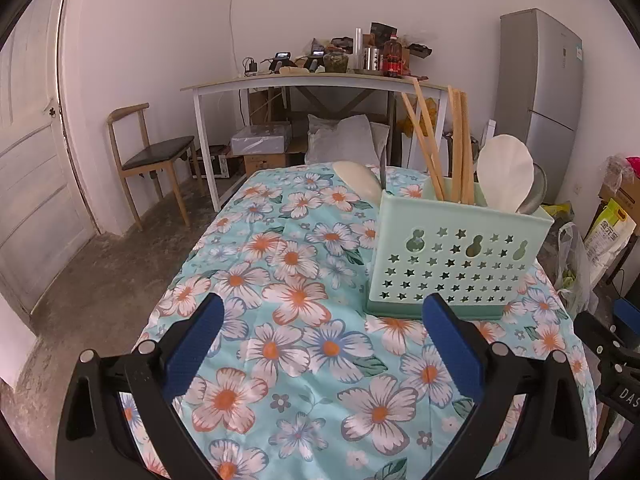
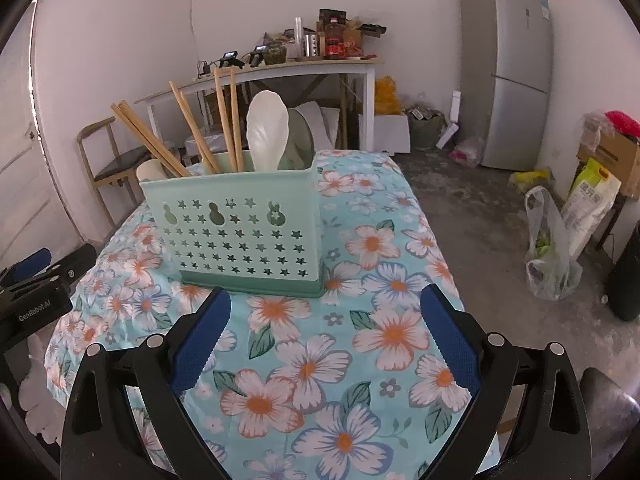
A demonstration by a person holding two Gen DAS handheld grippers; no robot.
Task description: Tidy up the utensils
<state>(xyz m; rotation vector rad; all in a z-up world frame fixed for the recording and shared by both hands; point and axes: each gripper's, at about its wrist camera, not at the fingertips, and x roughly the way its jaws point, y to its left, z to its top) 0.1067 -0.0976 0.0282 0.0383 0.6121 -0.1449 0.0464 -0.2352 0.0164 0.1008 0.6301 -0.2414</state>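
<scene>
A mint-green utensil holder (image 1: 452, 256) (image 2: 240, 232) with star cut-outs stands on the flowered tablecloth (image 1: 296, 344) (image 2: 360, 344). Several wooden chopsticks (image 1: 460, 148) (image 2: 228, 120) lean in it, beside a white ladle-shaped spoon (image 1: 506, 172) (image 2: 266, 132) and a metal spoon (image 2: 300, 136) behind that. Another white spoon (image 1: 358, 182) (image 2: 150, 170) shows at the holder's far left end. My left gripper (image 1: 324, 340) hovers open over the cloth, left of and nearer than the holder, with nothing between its fingers. My right gripper (image 2: 326, 332) stands open just in front of the holder, holding nothing.
A wooden chair (image 1: 152, 156) stands by the door at left. A white side table (image 1: 304, 84) loaded with bottles and chargers lines the back wall, with boxes under it. A grey fridge (image 2: 508, 68) is at right, plastic bags (image 2: 548, 256) on the floor beside it.
</scene>
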